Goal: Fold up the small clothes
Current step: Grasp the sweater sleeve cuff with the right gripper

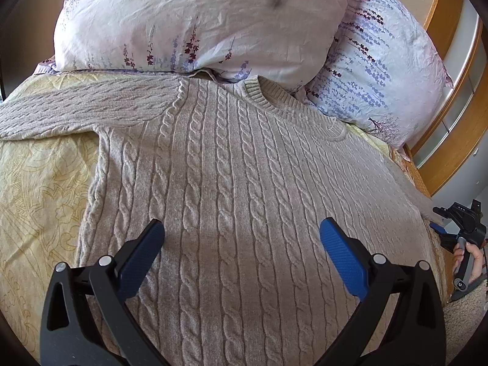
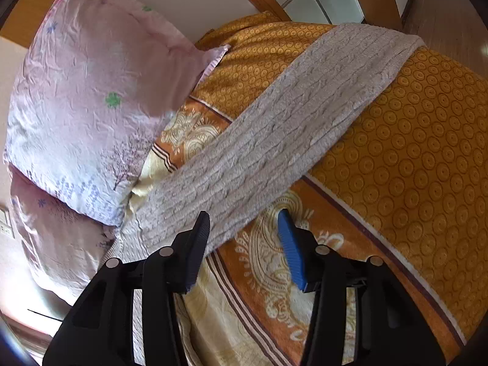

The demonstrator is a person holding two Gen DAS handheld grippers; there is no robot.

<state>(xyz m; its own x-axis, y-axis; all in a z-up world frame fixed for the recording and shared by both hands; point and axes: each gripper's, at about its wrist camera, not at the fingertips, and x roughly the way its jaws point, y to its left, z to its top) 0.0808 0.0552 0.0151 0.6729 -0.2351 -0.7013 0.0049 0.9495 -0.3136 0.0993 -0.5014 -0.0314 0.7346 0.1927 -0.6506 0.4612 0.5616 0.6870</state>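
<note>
Across the bed [image 1: 36, 183], toward its pillow end, the cable-knit sweater [image 1: 231, 183] lies flat, unfolded, both sleeves spread. Left claw [image 1: 242, 244] hovers wide over the body; right claw [image 2: 244, 238] spread wide astride the right sleeve's [image 2: 274, 140] lower edge. Folding not begun, in my judgement; next move calls for pinching that sleeve and carrying it across.

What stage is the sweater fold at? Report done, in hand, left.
Done: sweater lies spread flat on the bed, sleeves out. In hand: nothing; left gripper is open over its body, right gripper open beside the right sleeve. Left: every fold.
</note>
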